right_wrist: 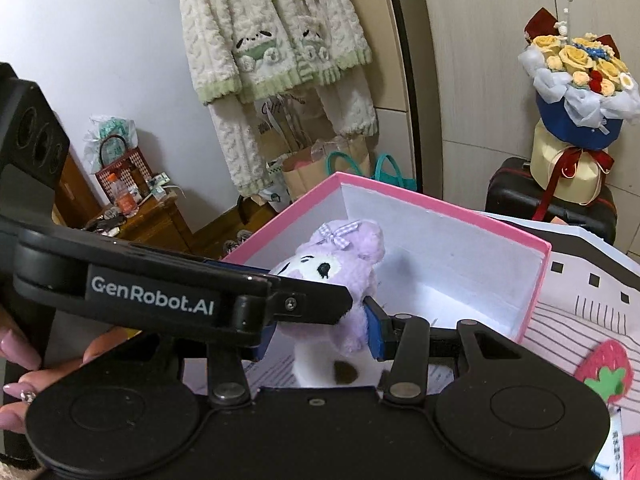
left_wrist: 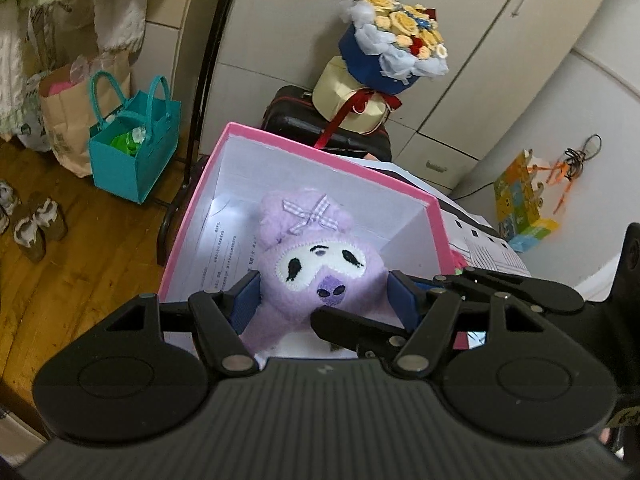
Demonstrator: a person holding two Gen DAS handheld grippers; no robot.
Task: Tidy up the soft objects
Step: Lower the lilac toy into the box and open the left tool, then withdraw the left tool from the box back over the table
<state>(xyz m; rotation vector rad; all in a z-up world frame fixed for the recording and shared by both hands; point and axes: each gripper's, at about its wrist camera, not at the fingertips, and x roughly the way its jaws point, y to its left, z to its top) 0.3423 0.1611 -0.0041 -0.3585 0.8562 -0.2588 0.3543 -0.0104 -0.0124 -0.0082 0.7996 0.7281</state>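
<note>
Right wrist view, "GenRobot.AI" printed on my left gripper (right_wrist: 316,300) at 9 o'clock, both my grippers pinching purple plush (right_wrist: 352,264) (left_wrist: 320,276) over pink box (right_wrist: 440,204), right gripper (right_wrist: 320,334) included.

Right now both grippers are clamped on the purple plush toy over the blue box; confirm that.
Wrong colour: the box is pink-rimmed with white walls, as the left wrist view shows. Both the left gripper and right gripper do clamp the purple plush toy.
</note>
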